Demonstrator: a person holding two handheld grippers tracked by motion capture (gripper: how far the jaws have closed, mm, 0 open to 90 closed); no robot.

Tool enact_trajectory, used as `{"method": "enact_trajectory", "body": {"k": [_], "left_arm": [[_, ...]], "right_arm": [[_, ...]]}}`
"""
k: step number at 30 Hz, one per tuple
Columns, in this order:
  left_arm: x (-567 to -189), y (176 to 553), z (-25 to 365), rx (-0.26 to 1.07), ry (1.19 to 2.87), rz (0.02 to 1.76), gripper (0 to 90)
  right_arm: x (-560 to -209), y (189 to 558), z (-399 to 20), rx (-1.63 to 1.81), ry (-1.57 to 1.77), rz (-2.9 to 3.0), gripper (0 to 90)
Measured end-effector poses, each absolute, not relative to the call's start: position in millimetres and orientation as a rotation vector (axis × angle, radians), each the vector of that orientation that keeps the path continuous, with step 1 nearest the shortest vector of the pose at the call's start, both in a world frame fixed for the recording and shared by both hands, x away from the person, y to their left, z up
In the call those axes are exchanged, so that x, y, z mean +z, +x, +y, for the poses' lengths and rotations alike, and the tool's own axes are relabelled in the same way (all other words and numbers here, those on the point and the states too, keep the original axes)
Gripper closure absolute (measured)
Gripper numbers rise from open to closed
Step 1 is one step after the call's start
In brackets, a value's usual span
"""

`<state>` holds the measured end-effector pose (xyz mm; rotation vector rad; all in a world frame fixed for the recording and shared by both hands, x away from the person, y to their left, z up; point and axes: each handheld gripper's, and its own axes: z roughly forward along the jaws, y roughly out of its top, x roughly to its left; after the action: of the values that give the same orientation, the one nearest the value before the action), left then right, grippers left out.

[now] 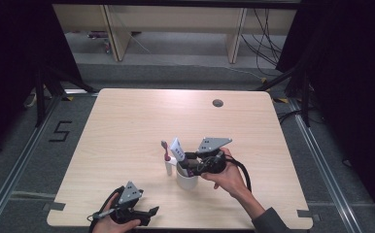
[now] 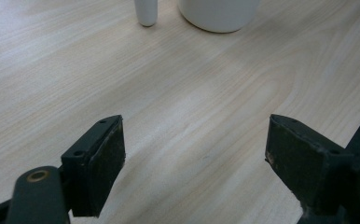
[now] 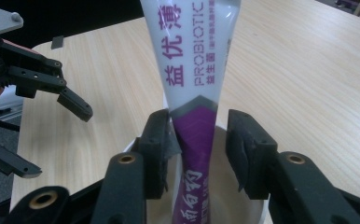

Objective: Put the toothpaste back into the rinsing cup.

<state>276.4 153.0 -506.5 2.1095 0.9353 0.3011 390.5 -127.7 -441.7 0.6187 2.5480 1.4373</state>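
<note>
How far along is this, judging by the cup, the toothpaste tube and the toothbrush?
Done: the toothpaste tube stands in the white cup. In hand: the right gripper straddles the tube, with a gap at one jaw, so it is not clamped. Possibly left: the toothbrush stands outside the cup, beside it; the left gripper is open and idle.

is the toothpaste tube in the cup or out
In: the toothpaste tube stands upright with its lower end inside the white cup.
</note>
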Motion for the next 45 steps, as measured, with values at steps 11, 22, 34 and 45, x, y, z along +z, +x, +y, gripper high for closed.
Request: {"method": "enact_trajectory", "body": {"k": [11,22,34,45], "left_arm": [[-507,276,153,0.297,2.107,0.931,19.4],[-507,276,153,0.3,2.111,0.934,19.4],[-507,276,153,0.3,2.112,0.933,19.4],[-507,277,153,0.304,2.11,0.935,19.4]], "right_arm": [[-433,390,-134,1.45,0.613,2.512,54.8],[-428,391,-140,1.453,0.63,2.498,50.5],[-419,389,-152,1.477,0.663,2.439,45.7],[-416,387,-168,1.502,0.728,2.439,44.6]]}}
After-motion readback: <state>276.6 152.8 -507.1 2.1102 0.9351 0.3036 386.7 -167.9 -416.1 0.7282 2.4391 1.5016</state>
